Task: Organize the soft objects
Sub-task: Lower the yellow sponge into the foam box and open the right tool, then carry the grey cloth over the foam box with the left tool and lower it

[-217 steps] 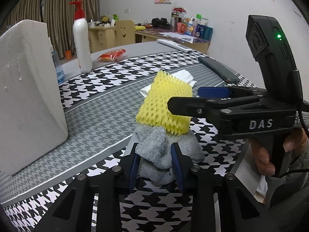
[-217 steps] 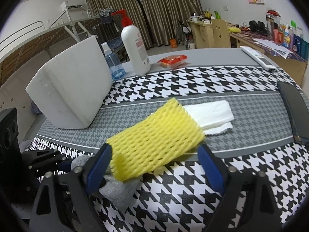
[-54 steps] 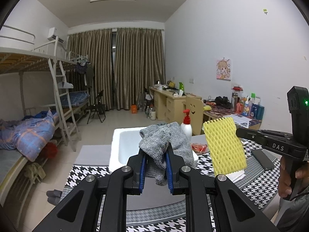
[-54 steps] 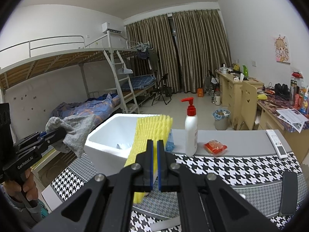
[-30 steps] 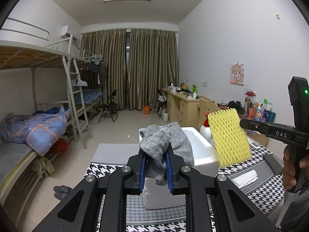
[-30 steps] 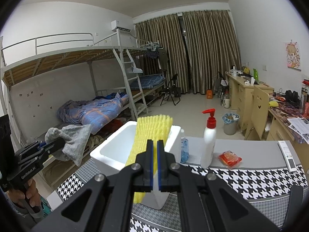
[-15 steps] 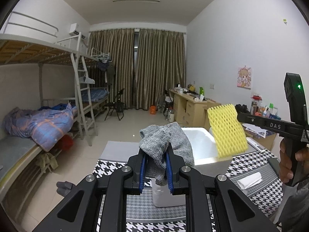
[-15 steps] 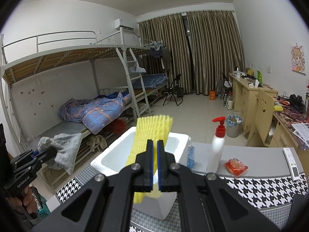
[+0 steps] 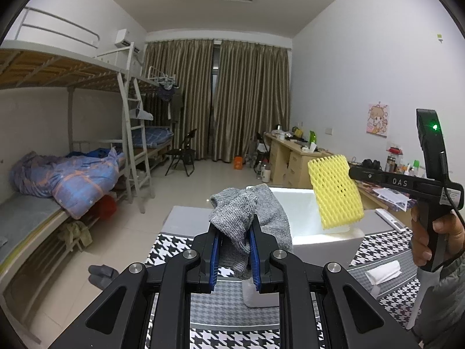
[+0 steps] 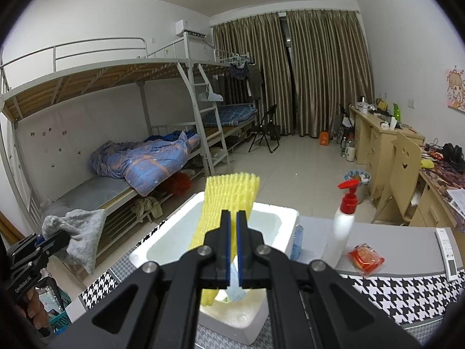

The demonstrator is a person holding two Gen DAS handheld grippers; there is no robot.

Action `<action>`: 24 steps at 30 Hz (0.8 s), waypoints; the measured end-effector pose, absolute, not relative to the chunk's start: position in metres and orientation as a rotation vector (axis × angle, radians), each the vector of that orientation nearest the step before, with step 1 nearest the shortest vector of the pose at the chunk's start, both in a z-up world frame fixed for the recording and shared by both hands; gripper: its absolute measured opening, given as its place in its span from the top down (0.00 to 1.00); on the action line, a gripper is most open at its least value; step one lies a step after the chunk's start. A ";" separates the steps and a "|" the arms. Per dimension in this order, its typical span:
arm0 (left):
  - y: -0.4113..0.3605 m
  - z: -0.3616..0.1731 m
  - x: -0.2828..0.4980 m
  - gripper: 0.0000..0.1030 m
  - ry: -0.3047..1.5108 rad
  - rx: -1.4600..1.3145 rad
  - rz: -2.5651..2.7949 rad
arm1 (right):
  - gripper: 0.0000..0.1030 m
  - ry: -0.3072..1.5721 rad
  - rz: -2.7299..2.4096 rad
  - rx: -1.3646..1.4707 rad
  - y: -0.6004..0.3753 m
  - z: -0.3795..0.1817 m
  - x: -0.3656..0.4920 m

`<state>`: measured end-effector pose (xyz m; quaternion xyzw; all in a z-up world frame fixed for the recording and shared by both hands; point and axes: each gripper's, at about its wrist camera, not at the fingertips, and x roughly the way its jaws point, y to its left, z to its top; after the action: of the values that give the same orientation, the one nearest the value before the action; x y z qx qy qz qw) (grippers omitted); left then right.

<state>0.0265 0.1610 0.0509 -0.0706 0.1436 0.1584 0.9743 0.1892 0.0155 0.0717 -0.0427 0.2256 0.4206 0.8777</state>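
Nothing is stowed yet: my left gripper (image 9: pixel 234 257) pinches the grey knitted cloth (image 9: pixel 250 221) aloft, short of the white foam box (image 10: pixel 261 221). My right gripper (image 10: pixel 232 250) clamps the yellow foam net (image 10: pixel 229 203) above the box, seemingly over its opening. A folded white tissue (image 9: pixel 383 272) waits on the houndstooth tablecloth (image 9: pixel 377 250).

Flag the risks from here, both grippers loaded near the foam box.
1. The yellow foam net is pinched near its lower part by the right gripper; it is floppy and could catch the white foam box rim on release.
2. The grey cloth in the left gripper looks off to the box's side, so dropping now would likely miss.
3. The pump bottle beside the box could be knocked.
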 end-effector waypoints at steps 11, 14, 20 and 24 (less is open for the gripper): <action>0.165 0.048 0.028 0.82 0.291 -0.160 0.336 | 0.95 0.521 0.888 -0.106 0.030 0.061 0.197; 0.167 0.047 0.030 0.82 0.297 -0.166 0.342 | 0.95 0.534 0.899 -0.105 0.034 0.059 0.200; 0.165 0.049 0.031 0.82 0.297 -0.160 0.344 | 0.72 0.559 0.904 -0.141 0.041 0.052 0.204; 0.163 0.050 0.031 0.82 0.291 -0.155 0.335 | 0.22 0.533 0.899 -0.138 0.040 0.052 0.199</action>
<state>0.0312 0.1625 0.0498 -0.0769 0.1439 0.1659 0.9725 0.1993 0.0397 0.0515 -0.0661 0.2543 0.4292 0.8641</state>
